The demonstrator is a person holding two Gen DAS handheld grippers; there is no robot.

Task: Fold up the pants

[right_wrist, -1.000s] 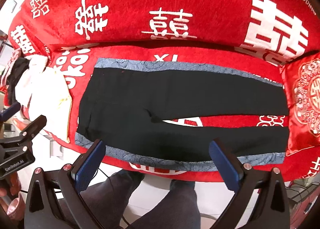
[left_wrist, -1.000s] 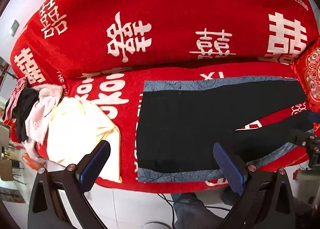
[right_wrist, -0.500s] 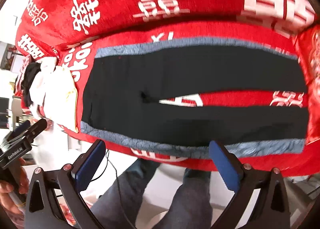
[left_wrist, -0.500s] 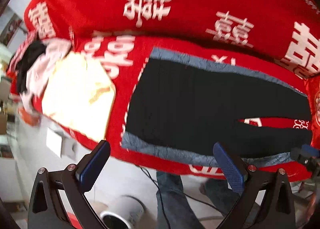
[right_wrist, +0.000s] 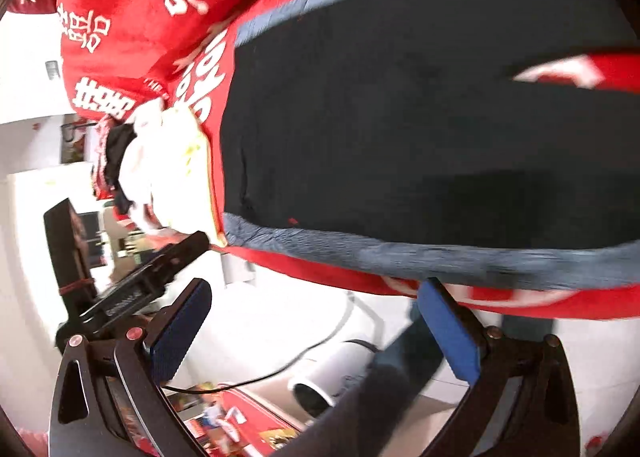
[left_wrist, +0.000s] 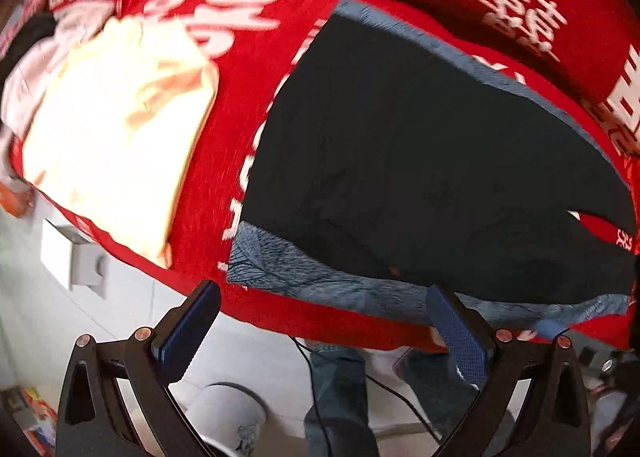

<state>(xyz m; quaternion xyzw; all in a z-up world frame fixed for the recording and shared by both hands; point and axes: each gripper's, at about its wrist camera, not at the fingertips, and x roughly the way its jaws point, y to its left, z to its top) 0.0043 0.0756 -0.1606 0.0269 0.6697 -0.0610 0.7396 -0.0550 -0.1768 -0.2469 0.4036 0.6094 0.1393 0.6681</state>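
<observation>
1. Pants (left_wrist: 420, 161): a black pair lies flat on a red sofa cover (left_wrist: 248, 97) printed with white characters. In the left wrist view it fills the centre and right of the frame; in the right wrist view it fills the upper right. The two legs part at the right edge, where a red wedge of cover shows between them.
2. Blue-grey patterned cloth (left_wrist: 320, 281): it lies under the pants and shows as a band along their upper and lower edges.
3. Left hand-held gripper (left_wrist: 320, 331): at the bottom of the left wrist view, its jaws are wide apart and closing, with nothing between the blue pads. Its right fingertip (left_wrist: 438, 297) overlaps the lower band of the patterned cloth in the picture; whether it touches cannot be told.
4. Right hand-held gripper (right_wrist: 316, 327): at the bottom of the right wrist view, the jaws stand wide apart and empty. The right pad (right_wrist: 430, 291) sits just below the sofa's front edge.
5. Pale yellow garment (left_wrist: 116, 137): it lies at the left of the frame, apart from the pants, beside a small heap of clothes (right_wrist: 120, 161).
6. A person's trouser legs (left_wrist: 340, 397), a cable and a white bin (right_wrist: 328, 373) show on the floor below the sofa edge.
</observation>
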